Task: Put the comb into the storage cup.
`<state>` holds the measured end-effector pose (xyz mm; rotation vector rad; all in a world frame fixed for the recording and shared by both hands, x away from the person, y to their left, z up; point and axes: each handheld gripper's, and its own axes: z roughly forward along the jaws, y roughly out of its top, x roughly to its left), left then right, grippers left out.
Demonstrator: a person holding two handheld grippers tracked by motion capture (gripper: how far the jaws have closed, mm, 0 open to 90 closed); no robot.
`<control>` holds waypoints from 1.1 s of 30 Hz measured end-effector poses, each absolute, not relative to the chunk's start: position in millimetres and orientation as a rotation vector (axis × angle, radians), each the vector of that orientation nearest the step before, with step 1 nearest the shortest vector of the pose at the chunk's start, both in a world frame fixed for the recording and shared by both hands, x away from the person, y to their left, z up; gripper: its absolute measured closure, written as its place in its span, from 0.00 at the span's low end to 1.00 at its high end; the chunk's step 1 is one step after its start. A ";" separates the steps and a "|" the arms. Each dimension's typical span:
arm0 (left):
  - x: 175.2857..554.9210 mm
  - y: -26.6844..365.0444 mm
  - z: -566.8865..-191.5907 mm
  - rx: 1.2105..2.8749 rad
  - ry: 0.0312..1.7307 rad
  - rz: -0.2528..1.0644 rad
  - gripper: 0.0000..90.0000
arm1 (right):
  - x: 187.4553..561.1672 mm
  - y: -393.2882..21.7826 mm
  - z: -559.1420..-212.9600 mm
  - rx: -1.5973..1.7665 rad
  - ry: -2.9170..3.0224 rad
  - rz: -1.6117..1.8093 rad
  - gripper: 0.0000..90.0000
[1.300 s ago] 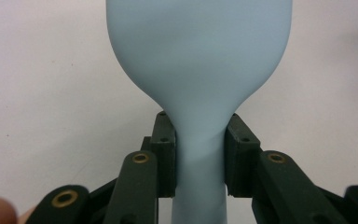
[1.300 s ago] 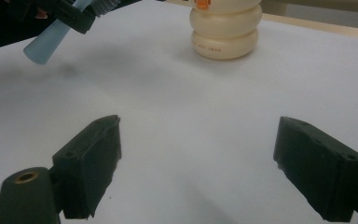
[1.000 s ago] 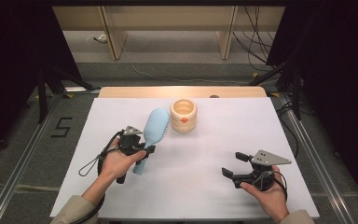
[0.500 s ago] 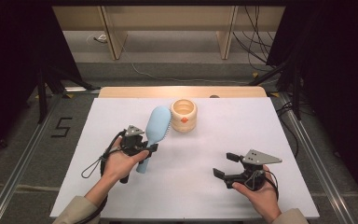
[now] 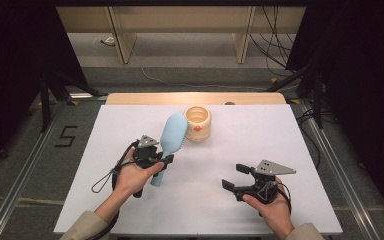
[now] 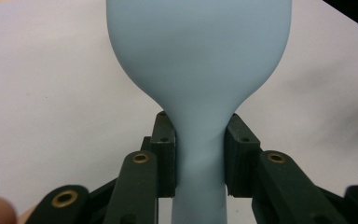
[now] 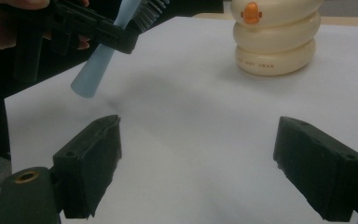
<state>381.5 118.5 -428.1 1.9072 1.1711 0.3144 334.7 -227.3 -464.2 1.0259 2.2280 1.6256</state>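
High view: my left gripper (image 5: 156,159) is clamped on the neck of the blue brush (image 5: 171,136), head pointing to 1 o'clock toward the cream cup (image 5: 198,123) at the counter's (image 5: 290,150) far middle. Gripping at the narrow neck keeps the wide head from slipping through. My right gripper (image 5: 236,176) sits at 4 o'clock with jaws spread and nothing between them, aimed at the handle's free end, probably to take it.
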 end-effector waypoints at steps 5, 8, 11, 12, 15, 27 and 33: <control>380.6 117.0 -427.2 1.903 1.171 0.313 0.77 | 334.9 -221.7 -465.3 1.034 2.223 1.642 0.18; 380.2 116.1 -427.1 1.900 1.170 0.312 0.77 | 335.2 -218.4 -465.8 1.034 2.224 1.648 0.18; 379.6 114.5 -427.6 1.898 1.168 0.310 0.77 | 335.3 -215.3 -466.5 1.036 2.232 1.648 0.18; 379.7 114.4 -427.5 1.900 1.165 0.312 0.77 | 335.4 -214.1 -466.6 1.034 2.232 1.652 0.18; 379.3 113.9 -427.5 1.899 1.162 0.313 0.77 | 335.4 -212.1 -466.7 1.031 2.236 1.654 0.18; 377.1 107.3 -427.6 1.898 1.137 0.322 0.77 | 335.6 -201.6 -466.9 1.022 2.250 1.661 0.18; 374.8 103.0 -426.8 1.889 1.124 0.301 0.77 | 336.0 -195.2 -466.9 1.012 2.255 1.667 0.18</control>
